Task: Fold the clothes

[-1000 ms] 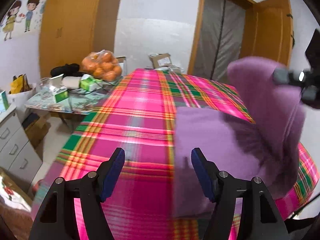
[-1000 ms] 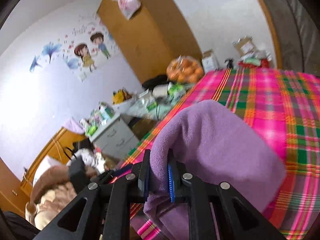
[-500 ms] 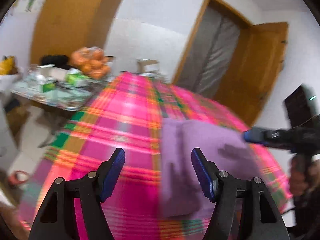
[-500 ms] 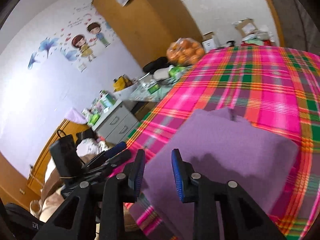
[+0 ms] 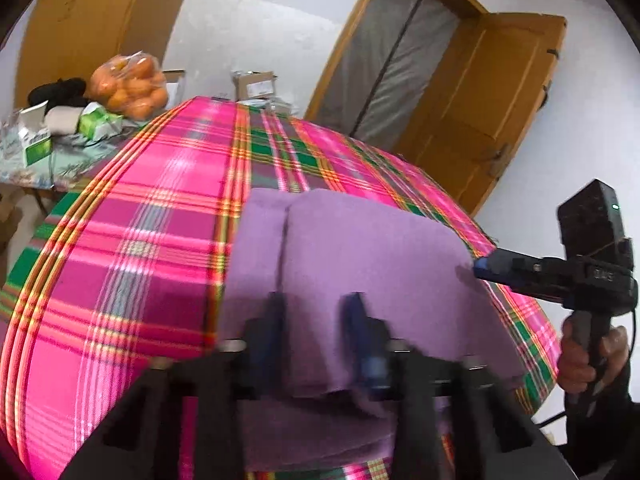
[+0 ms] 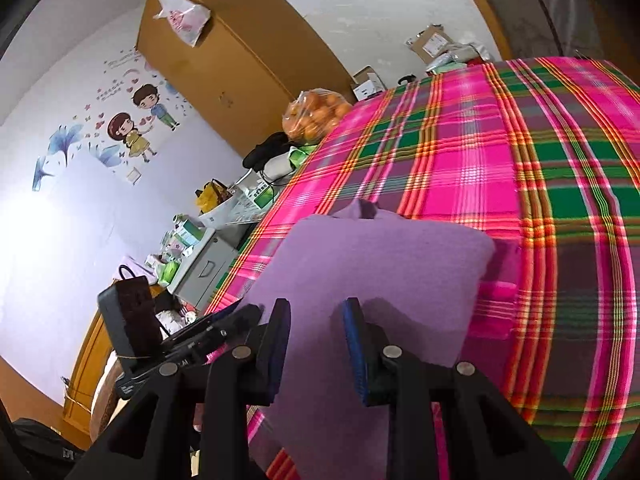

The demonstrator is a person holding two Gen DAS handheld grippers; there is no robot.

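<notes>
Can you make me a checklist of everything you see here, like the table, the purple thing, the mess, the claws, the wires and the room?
Surface: plaid cloth covers the table.
Job's things: purple garment lies folded on it.
Clutter: bag of oranges, boxes on a side table.
Claws: left claw closing around a garment fold; right claw open over the garment.
Cables: thin black one by the hand.
Surroundings: wooden door, wardrobe, cartoon wall stickers.

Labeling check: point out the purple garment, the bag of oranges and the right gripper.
purple garment (image 6: 380, 264), right wrist view, top folded layer.
bag of oranges (image 5: 128, 88), left wrist view, bag middle.
right gripper (image 6: 316, 316), right wrist view, between fingertips.
</notes>
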